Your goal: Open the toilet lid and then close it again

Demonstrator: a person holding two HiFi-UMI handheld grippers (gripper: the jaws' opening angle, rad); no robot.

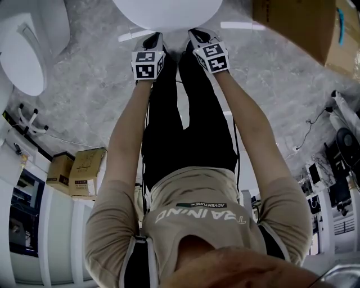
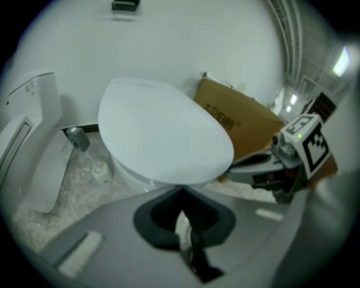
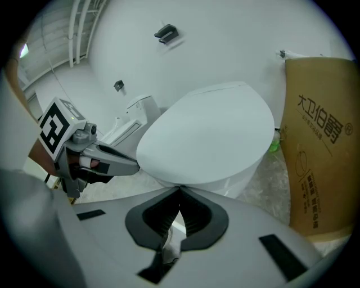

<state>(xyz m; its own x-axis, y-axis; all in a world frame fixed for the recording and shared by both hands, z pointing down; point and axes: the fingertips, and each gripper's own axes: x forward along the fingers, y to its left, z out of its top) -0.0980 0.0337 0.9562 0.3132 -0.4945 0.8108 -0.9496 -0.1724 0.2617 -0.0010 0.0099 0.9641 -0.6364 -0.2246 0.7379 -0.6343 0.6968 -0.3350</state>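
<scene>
Head view shows the left gripper [image 1: 153, 40] and right gripper [image 1: 197, 38] side by side at the front rim of the closed lid [image 1: 169, 11]. Each gripper's jaws meet tip to tip with nothing between them. Whether the tips touch the rim is unclear. The lid lies flat on the bowl [image 3: 247, 171]. It looks stiff, light, glossy and slippery, so lift from under the front lip.

Toilet lid [image 2: 163, 135] smooth plastic; box [image 3: 320, 140] matt cardboard.
</scene>
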